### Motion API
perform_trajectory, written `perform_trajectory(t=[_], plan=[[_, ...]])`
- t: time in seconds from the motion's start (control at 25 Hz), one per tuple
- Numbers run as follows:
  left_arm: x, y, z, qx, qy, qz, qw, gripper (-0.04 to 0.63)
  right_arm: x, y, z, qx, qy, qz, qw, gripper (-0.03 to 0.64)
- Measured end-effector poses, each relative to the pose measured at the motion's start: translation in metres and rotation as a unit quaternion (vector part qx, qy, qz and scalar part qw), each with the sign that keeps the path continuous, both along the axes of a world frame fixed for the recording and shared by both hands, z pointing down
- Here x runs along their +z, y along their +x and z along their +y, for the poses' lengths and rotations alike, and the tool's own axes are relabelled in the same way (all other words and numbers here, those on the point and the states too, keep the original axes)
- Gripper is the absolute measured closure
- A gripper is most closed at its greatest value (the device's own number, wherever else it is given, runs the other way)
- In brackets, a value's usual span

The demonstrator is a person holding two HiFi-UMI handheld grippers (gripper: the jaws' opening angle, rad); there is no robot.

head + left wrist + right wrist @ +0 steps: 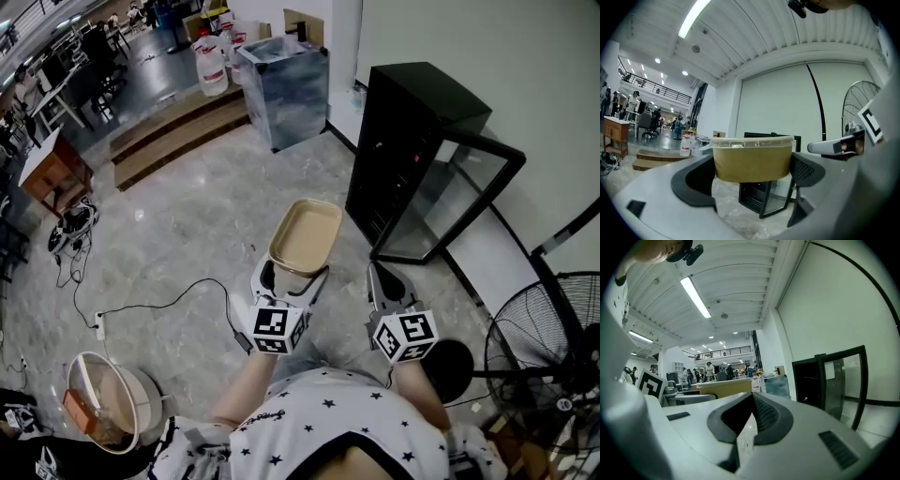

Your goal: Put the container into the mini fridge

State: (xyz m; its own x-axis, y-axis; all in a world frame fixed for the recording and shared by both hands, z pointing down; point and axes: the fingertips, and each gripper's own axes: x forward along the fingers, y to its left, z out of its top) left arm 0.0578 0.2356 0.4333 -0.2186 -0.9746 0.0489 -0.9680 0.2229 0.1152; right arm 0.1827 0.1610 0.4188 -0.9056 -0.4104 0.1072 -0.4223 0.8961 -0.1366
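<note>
Tan rectangular container [305,236], paper-looking with a pale rim, was hanging over the grey stone floor [187,225], clamped on both sides by the left tongs [292,277]. The right tongs [384,281] were pressed together on nothing, riding just beside the left ones.

So I'd call this the carry step. The black mini fridge [412,141] stood ahead and to the right, well apart from the container, with its glass door [459,197] already swung open. The next move looks like bringing the container level to the opening and sliding it onto a shelf without clipping the door frame. Since the door was open, the right tongs probably had nothing to do.

Stuff I couldn't work out:
- The fridge's inside was just dark, so no idea where the shelves sat.
- The clear rim might've been a lid, but I couldn't say.
- The pedestal fan [553,347] on the right was cut off by the frame edge.
</note>
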Motion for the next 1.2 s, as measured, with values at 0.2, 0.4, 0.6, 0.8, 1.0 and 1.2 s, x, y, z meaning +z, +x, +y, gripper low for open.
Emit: perform_trajectory(t=[0.2, 0.4, 0.6, 0.8, 1.0, 1.2], plan=[[-0.001, -0.001, -0.003, -0.001, 0.001, 0.002, 1.0, 0.086, 0.001, 0.0, -0.003, -0.001, -0.008, -0.003, 1.0, 0.623], [0.001, -0.008, -0.014, 0.001, 0.001, 0.005, 1.0, 0.086, 0.001, -0.006, -0.015, 0.001, -0.005, 0.0, 1.0, 0.623], [-0.001, -0.026, -0.038, 0.005, 0.005, 0.008, 0.9999, 0.086, 0.002, -0.018, -0.037, 0.01, -0.005, 0.005, 1.0, 0.623], [0.003, -0.049, -0.07, 0.015, 0.006, 0.013, 0.9998, 0.086, 0.005, -0.039, -0.068, 0.022, -0.005, 0.009, 1.0, 0.623], [0.003, -0.083, -0.107, 0.025, 0.006, 0.013, 0.9996, 0.086, 0.006, -0.072, -0.104, 0.031, -0.006, 0.012, 0.999, 0.623], [0.005, -0.124, -0.145, 0.033, 0.002, 0.013, 0.9994, 0.086, 0.006, -0.111, -0.14, 0.036, -0.006, 0.014, 0.999, 0.623]])
